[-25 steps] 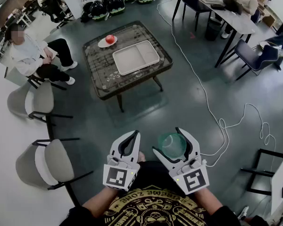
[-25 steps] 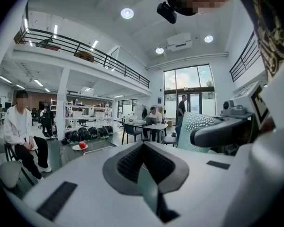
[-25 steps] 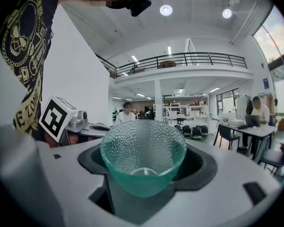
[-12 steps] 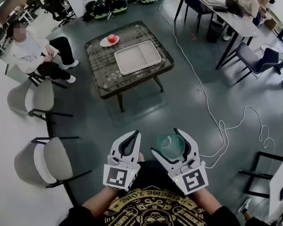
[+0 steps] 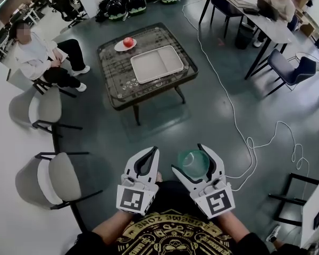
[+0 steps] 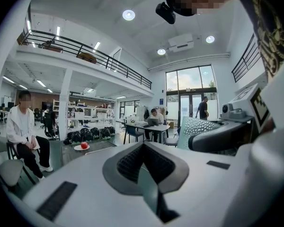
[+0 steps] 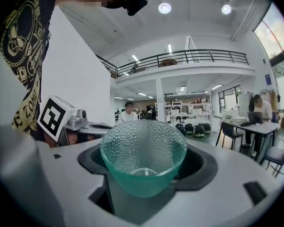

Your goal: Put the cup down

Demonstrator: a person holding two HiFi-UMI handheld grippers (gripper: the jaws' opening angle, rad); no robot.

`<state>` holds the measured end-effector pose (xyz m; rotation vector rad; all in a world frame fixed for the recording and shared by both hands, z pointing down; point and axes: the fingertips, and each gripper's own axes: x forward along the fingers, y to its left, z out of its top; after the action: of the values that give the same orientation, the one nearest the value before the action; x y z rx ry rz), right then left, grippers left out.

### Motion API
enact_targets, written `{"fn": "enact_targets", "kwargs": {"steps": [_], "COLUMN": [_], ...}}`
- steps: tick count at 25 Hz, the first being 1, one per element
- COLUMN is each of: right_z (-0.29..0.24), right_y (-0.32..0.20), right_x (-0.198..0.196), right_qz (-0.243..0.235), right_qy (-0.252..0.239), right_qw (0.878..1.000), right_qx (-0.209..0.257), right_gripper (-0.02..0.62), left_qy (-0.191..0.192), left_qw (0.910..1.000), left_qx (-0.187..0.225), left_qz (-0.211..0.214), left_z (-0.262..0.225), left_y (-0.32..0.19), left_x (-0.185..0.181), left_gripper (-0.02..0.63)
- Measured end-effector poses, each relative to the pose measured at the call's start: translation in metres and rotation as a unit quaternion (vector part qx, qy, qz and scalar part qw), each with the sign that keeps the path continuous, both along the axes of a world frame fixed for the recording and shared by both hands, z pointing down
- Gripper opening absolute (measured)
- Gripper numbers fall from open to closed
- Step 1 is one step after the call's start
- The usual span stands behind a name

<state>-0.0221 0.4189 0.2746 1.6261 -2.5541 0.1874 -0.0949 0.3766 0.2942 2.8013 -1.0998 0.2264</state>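
Note:
A green dimpled glass cup (image 5: 193, 163) sits between the jaws of my right gripper (image 5: 195, 159), which is shut on it; the right gripper view shows the cup (image 7: 143, 157) upright and empty. My left gripper (image 5: 149, 160) is held beside it at waist height, shut with nothing in it; its closed jaws (image 6: 144, 167) fill the left gripper view. Both grippers hang over the floor, well short of the low glass-topped table (image 5: 117, 88) ahead. On that table lie a white two-part tray (image 5: 156, 64) and a small white plate with a red apple (image 5: 128, 42).
Two grey chairs (image 5: 58, 179) stand to my left. A seated person (image 5: 40, 59) is left of the table. A white cable (image 5: 235, 121) runs across the floor on the right. A desk with a person (image 5: 279, 1) and chairs stands far right. Dark helmets (image 5: 133, 1) line the back.
The grippers and cup have held still. The view has shifted slightly, so the table sits a little further right and down in the head view.

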Motion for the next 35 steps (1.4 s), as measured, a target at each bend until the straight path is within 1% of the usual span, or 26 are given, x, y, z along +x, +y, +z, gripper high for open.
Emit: {"fn": "enact_targets", "kwargs": {"steps": [1,5,12,14,16,18,21,26,30,35], "right_z": [0.000,0.002,0.000,-0.001,-0.002,-0.005,-0.007,-0.003,-0.002,-0.003], "right_y": [0.000,-0.001,0.002,0.003,0.004,0.005,0.008,0.015,0.016,0.011], "right_x": [0.000,0.004,0.020,0.025,0.032,0.039,0.049,0.068,0.078,0.080], "right_qz": [0.000,-0.002,-0.016,-0.021,-0.026,-0.034,-0.045,-0.057,-0.060,-0.061], "right_qy": [0.000,-0.005,-0.009,-0.009,-0.010,-0.011,-0.010,-0.004,-0.010,-0.014], "right_qw": [1.000,1.000,1.000,1.000,1.000,0.999,0.999,0.998,0.998,0.998], "right_qx": [0.000,0.000,0.004,0.006,0.009,0.016,0.021,0.023,0.021,0.021], "right_gripper": [0.388,0.388,0.390,0.389,0.390,0.390,0.390,0.390,0.390,0.390], "left_qy": [-0.003,0.009,0.004,0.000,-0.010,-0.010,-0.003,-0.004,-0.012,-0.013], "left_qw": [1.0000,0.9998,0.9995,0.9995,0.9994,0.9992,0.9989,0.9984,0.9979,0.9973], "left_qx": [-0.002,0.016,0.025,0.022,0.006,0.001,-0.001,0.001,0.005,0.005], "left_qz": [-0.002,-0.005,-0.017,-0.022,-0.032,-0.038,-0.046,-0.056,-0.063,-0.071], "left_z": [0.002,-0.007,-0.013,-0.011,-0.004,-0.002,-0.003,0.000,-0.003,-0.006], "left_y": [0.000,-0.002,0.001,0.004,0.007,0.008,0.010,0.019,0.021,0.017], "left_x": [-0.001,0.006,0.020,0.023,0.026,0.034,0.048,0.066,0.071,0.071], "left_gripper": [0.000,0.000,0.000,0.000,0.000,0.000,0.000,0.000,0.000,0.000]}}
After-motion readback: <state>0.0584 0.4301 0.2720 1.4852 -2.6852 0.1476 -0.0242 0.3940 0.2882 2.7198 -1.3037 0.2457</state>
